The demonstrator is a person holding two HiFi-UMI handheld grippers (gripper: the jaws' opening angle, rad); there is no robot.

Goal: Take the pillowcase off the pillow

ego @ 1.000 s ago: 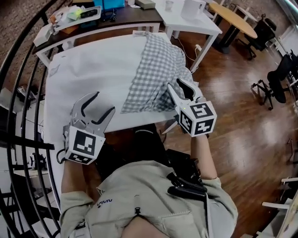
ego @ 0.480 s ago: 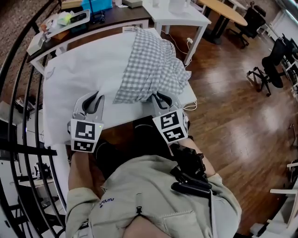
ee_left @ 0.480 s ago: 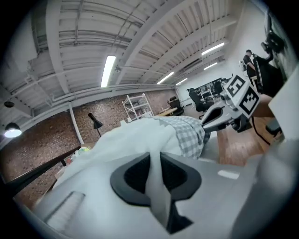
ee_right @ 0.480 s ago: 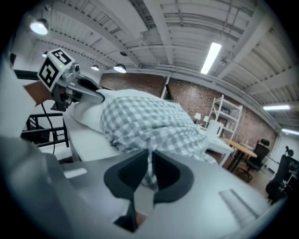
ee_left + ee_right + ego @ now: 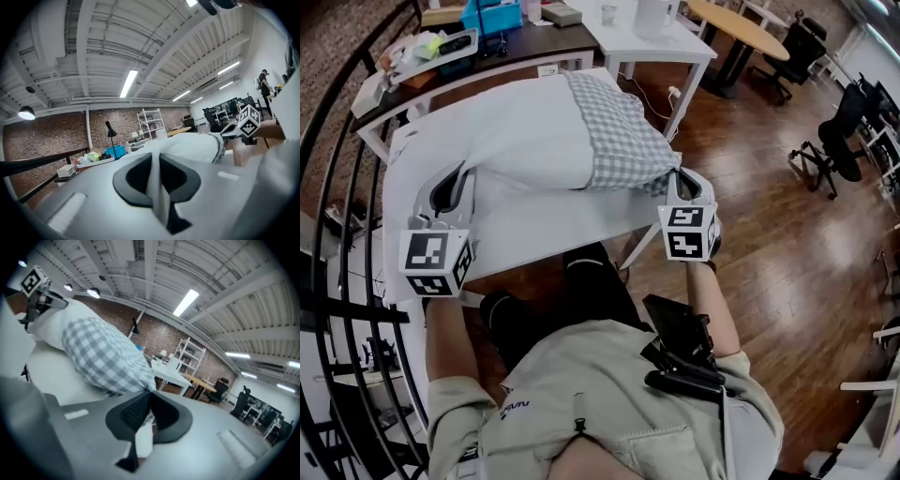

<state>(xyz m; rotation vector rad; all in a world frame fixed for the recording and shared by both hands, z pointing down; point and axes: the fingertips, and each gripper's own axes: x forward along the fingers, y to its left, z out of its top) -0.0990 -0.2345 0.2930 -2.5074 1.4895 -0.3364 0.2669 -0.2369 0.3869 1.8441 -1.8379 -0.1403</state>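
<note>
A white pillow [image 5: 525, 150] lies across the white table [image 5: 544, 234], its right end inside a grey checked pillowcase [image 5: 623, 141]. My left gripper [image 5: 455, 178] has just closed on the pillow's bare white left corner; in the left gripper view a fold of white cloth [image 5: 158, 187] is pinched between the jaws of the left gripper [image 5: 157, 161]. My right gripper [image 5: 678, 174] is shut on the pillowcase's near right corner. In the right gripper view the checked pillowcase [image 5: 103, 357] runs into the shut right gripper [image 5: 149, 404]. The pillow is lifted and stretched between both grippers.
A black curved railing [image 5: 337, 187] runs along the left. Behind the table stand a dark desk with clutter [image 5: 487, 42], a white table [image 5: 666, 37] and a round wooden table [image 5: 750, 28]. Office chairs [image 5: 853, 141] stand on the wooden floor at right.
Both grippers moved from the near table edge, apart and onto the pillow's ends, and their jaws went from open to shut. The flat checked cloth now bulges with the white pillow showing.
</note>
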